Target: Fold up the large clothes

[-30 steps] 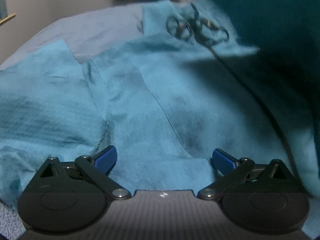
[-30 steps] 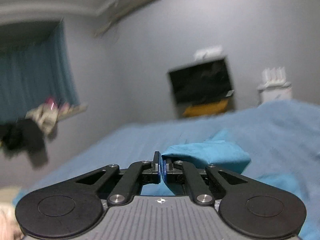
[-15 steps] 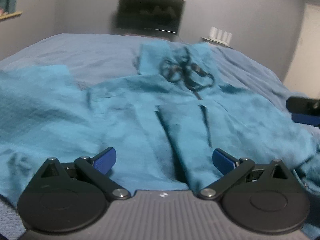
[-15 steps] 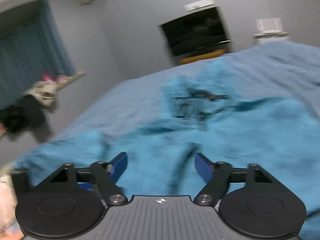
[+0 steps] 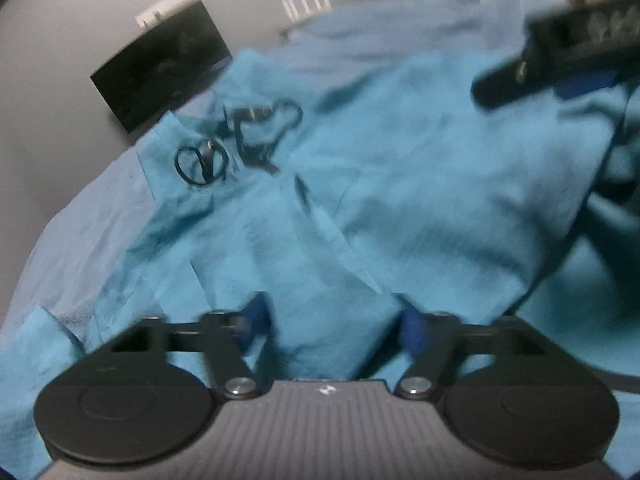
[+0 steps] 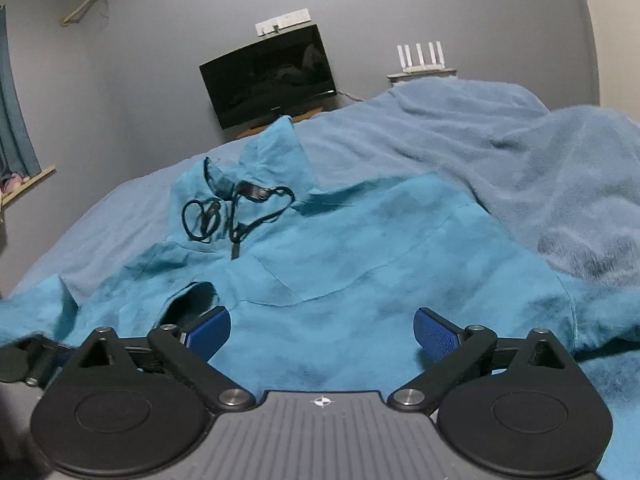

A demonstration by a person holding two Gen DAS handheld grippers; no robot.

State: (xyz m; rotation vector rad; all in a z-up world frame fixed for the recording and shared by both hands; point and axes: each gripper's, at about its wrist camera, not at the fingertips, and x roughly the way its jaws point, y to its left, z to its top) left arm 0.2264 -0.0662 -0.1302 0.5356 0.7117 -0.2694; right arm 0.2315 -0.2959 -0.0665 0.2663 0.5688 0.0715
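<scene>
Rumpled teal fleece hoodie, black drawcord

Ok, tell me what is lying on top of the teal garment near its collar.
A black drawstring cord lies looped and tangled on the teal garment by the collar. The garment rests on the blue bedcover; whatever is under the folded fabric is hidden.

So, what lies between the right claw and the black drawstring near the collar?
In the right wrist view, only the teal garment itself, a creased stretch of its body, lies between the open right claw and the black drawstring.
</scene>
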